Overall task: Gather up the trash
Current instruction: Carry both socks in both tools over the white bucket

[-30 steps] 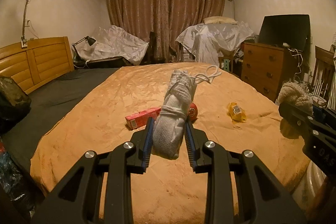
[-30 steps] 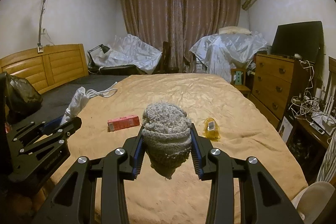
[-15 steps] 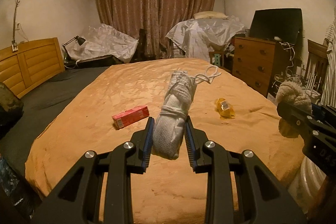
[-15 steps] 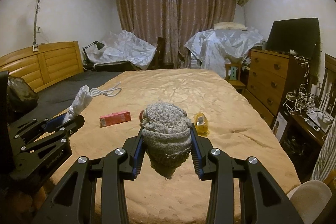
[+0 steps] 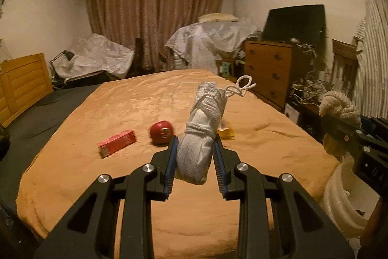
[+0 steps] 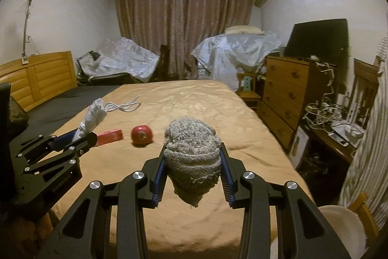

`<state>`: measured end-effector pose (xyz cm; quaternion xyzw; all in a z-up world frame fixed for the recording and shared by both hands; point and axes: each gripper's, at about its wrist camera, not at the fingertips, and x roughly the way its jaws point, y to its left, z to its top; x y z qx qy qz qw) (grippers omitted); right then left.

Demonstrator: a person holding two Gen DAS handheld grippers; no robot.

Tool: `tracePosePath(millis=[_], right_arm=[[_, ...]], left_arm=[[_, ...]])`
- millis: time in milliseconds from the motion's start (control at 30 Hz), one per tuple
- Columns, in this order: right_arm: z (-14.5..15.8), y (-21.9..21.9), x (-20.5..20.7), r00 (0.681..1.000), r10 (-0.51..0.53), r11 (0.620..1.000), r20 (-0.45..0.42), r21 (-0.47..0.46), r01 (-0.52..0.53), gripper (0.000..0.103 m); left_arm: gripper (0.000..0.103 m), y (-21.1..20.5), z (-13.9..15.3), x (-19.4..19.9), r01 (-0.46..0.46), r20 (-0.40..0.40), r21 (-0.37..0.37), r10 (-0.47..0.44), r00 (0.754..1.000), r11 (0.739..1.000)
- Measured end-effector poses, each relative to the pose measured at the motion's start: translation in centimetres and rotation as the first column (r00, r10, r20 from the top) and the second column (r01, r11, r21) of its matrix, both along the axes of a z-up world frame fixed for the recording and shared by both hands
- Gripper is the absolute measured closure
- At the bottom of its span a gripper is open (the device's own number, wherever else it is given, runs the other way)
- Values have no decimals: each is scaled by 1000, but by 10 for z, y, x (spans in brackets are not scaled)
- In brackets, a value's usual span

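There are two hand-held grippers: the left hand-held gripper (image 5: 195,162) and the right hand-held gripper (image 6: 192,174). Each one has one thing in it: one white cloth bundle (image 5: 201,137) tied with string, and one grey woolly roll (image 6: 192,149). On the one bed (image 5: 109,113) lie one red box (image 5: 117,143), one red ball (image 5: 161,132) and one yellow wrapper (image 5: 226,132). On the right stands one dresser (image 6: 283,89).

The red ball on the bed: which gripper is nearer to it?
Left. The left gripper, holding a white bundle, is just right of the red ball. The right gripper, holding a grey cloth, is farther right.
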<state>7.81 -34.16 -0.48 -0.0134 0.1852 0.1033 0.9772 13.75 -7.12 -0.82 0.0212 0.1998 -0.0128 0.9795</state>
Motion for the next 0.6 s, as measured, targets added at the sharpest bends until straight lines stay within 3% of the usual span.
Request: tracePosePath(millis=[333,600], right_arm=[[8,-93,-17,992,-121,993,-22,-2,121,63],[4,-190,-42,967,-243,970,-71,-2,244,63]], left_arm=[[75,-72,4,6,160,-21,-4,-160,987,987],[75,-139,-2,6,296,-58,-8,-296,954,955]])
